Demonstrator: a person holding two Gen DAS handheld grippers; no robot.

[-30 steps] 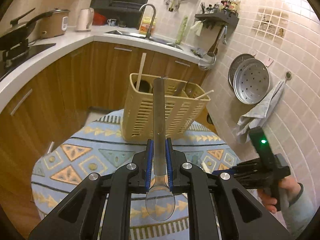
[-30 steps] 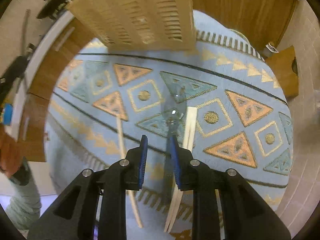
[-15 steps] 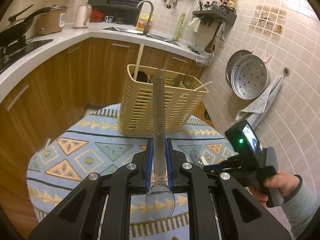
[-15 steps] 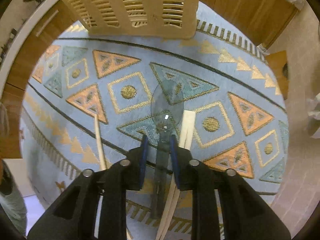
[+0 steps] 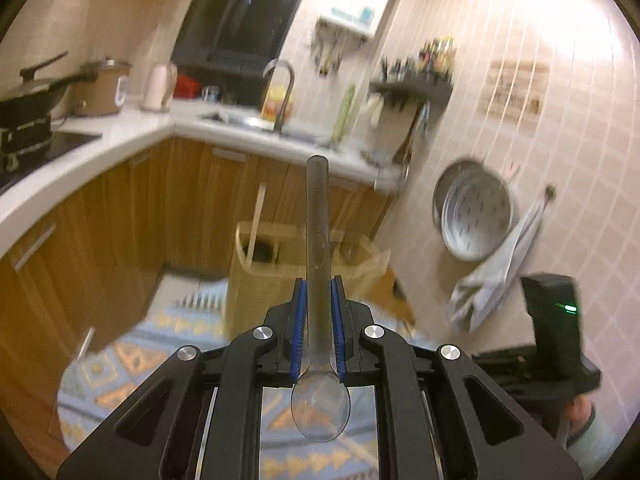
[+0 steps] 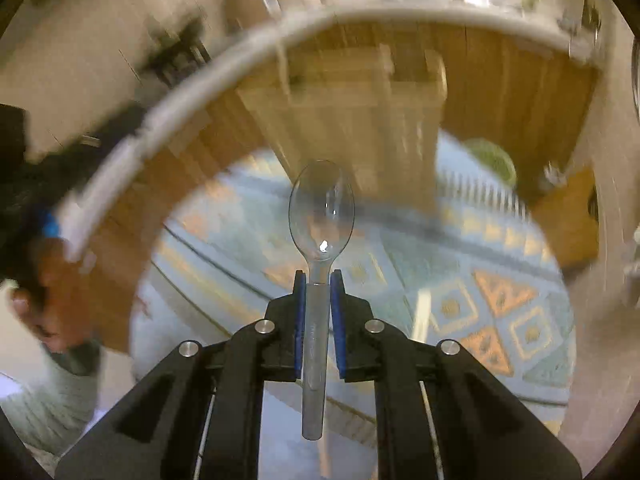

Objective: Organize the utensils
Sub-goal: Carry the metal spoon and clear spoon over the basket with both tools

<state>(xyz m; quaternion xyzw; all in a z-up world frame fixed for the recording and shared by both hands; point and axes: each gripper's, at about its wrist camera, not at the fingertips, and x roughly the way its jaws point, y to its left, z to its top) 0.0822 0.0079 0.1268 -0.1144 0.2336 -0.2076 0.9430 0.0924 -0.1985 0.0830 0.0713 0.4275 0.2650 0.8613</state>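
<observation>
My right gripper [image 6: 318, 280] has lifted its clear spoon [image 6: 321, 210] off the desk [image 6: 460, 280], clenched on the handle, bowl toward the basket [image 6: 352, 120] at twelve o'clock.

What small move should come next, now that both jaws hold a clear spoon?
Probably carry the right gripper forward over the yellow utensil basket. Its clear plastic spoon is clamped by the handle, bowl forward, clear of the patterned tablecloth, with the basket straight ahead. The left gripper can follow.

patterned table [image 6: 500, 312], slatted utensil basket [image 5: 264, 292]
</observation>
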